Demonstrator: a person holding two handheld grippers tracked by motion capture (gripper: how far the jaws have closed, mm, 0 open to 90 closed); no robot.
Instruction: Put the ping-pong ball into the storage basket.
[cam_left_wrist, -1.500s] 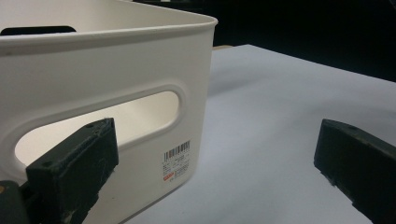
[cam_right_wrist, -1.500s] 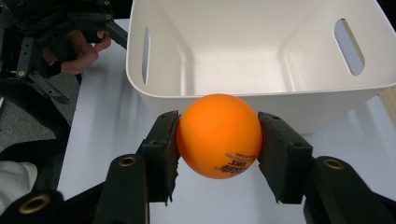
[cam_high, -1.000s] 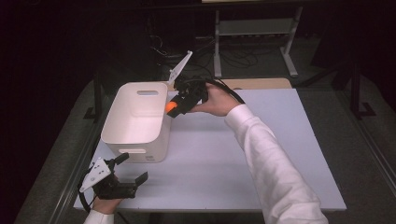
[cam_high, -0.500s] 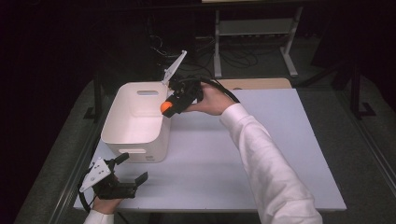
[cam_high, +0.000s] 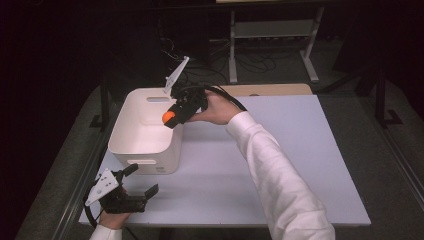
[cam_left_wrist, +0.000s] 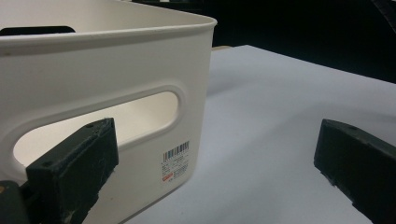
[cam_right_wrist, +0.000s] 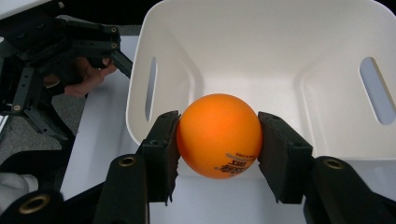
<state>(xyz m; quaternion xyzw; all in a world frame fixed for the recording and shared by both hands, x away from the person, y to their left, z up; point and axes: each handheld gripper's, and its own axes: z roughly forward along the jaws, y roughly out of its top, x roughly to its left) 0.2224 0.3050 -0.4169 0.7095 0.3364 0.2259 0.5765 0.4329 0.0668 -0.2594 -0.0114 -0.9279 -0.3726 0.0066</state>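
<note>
Orange ball: a small orange plastic ball (cam_right_wrist: 218, 135) with printed lettering, pinched between the two black jaws of the right tool (cam_high: 172, 116); it hangs over the right rim of the white plastic bin (cam_high: 131, 147).
Change: over the last second the right tool has carried the ball leftward, from beside the bin to above its opening.
Meaning: probably a drop into the bin; release looks near.
Left tool: the left tool (cam_high: 136, 187) rests on the white surface (cam_high: 300, 165), jaws wide, holding nothing.
</note>
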